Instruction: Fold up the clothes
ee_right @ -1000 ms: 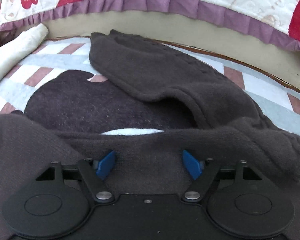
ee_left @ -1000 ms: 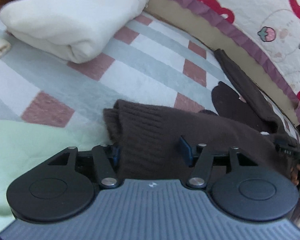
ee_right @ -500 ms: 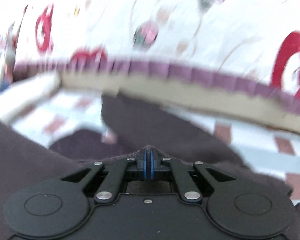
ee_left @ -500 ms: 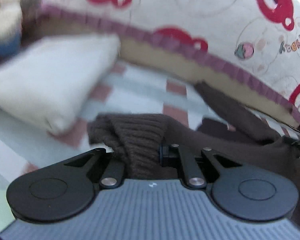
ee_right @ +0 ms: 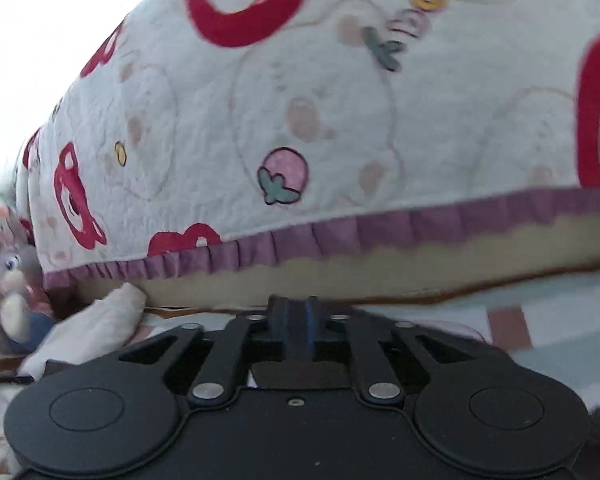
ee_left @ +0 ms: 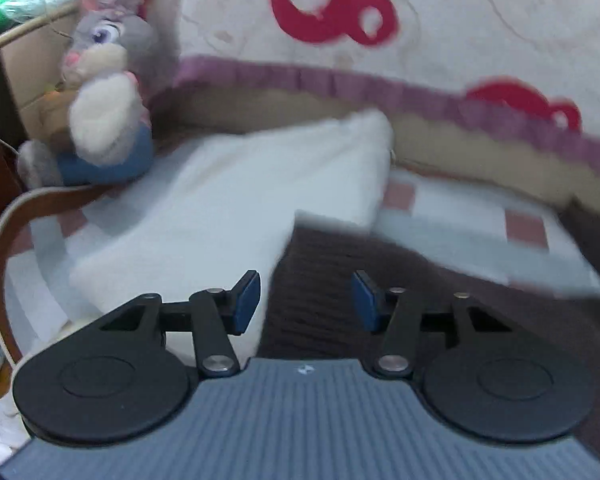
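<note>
Both tools are letting go: left tool (ee_left: pixel 306 300) opening wide above the brown sweater (ee_left: pixel 380 280), pads clear. Right tool (ee_right: pixel 295 330) parting slightly, nothing visible between, presumably to drop the folded edge.

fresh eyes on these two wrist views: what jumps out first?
The white quilted cover printed with red bears fills the background of both views, its purple ruffle hanging over the checked bedding. A grey plush rabbit sits far left, beside a folded cream-white cloth. Nearer, the dark brown knitted sweater lies below the left claw, whose jaws are opening.
</note>
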Available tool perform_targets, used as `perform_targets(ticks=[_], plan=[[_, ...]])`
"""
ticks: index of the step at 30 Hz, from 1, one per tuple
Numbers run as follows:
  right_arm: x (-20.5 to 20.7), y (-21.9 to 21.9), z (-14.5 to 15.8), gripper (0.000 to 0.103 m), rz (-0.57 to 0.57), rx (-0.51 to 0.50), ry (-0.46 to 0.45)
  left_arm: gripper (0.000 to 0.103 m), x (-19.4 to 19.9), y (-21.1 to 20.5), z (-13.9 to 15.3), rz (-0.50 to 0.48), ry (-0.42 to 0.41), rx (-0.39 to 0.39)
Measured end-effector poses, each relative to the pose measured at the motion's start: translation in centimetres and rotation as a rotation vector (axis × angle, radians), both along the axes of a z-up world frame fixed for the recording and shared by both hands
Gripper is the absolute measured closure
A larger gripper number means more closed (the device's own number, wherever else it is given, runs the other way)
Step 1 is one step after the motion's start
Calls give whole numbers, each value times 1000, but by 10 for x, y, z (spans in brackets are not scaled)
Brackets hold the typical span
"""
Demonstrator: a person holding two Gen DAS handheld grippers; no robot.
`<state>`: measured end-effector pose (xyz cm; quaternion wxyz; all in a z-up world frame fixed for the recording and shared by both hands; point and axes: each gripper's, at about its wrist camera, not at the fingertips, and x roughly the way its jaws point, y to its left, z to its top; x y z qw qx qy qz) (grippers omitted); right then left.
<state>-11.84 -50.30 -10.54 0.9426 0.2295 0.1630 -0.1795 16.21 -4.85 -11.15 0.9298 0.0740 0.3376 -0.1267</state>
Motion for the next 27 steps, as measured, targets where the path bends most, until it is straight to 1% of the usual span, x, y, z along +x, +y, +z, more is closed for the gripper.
perform_targets(ticks=[1,2,3,5,6,7,8,10,12,13,14,16,18,21,24,25,27], plan=[[-14,-5,0,54,-12,-9,19,46,-10,3,-6,-33,3,-17],[-27,-12,-1,44,-26,-25,54,43,-20,5,-12,-49,25,-10],[-40,-20,-4,45,-40,-44,92,38,-29,7,-19,-64,47,-2],[-64,-40,-11,45,-91,-65,167,38,-42,11,-29,-71,89,13],[-76,-54,-16,45,-142,-42,202,38,-47,14,-33,-63,116,9],[-89,-68,-21,45,-193,-12,231,38,-51,21,-37,-42,146,-8],[-104,-82,-28,45,-246,38,238,38,-56,27,-41,-19,177,-26],[-133,-105,-43,44,-347,154,223,35,-64,41,-48,54,228,-63],[-148,-117,-52,44,-393,254,200,34,-72,54,-55,135,255,-73],[-156,-123,-56,44,-415,303,188,33,-76,58,-58,162,261,-69],[-161,-128,-60,44,-432,345,174,33,-78,61,-61,171,270,-88],[-157,-129,-61,44,-416,350,150,33,-82,67,-66,185,289,-133],[-148,-125,-62,44,-381,332,161,33,-88,74,-68,160,312,-269],[-136,-107,-61,44,-271,297,205,31,-94,73,-68,179,321,-308],[-131,-80,-51,44,-121,249,229,30,-99,73,-68,209,325,-297],[-131,-75,-50,44,-110,230,244,30,-100,72,-67,218,325,-288],[-131,-65,-48,39,-88,193,276,30,-108,73,-63,263,313,-211]])
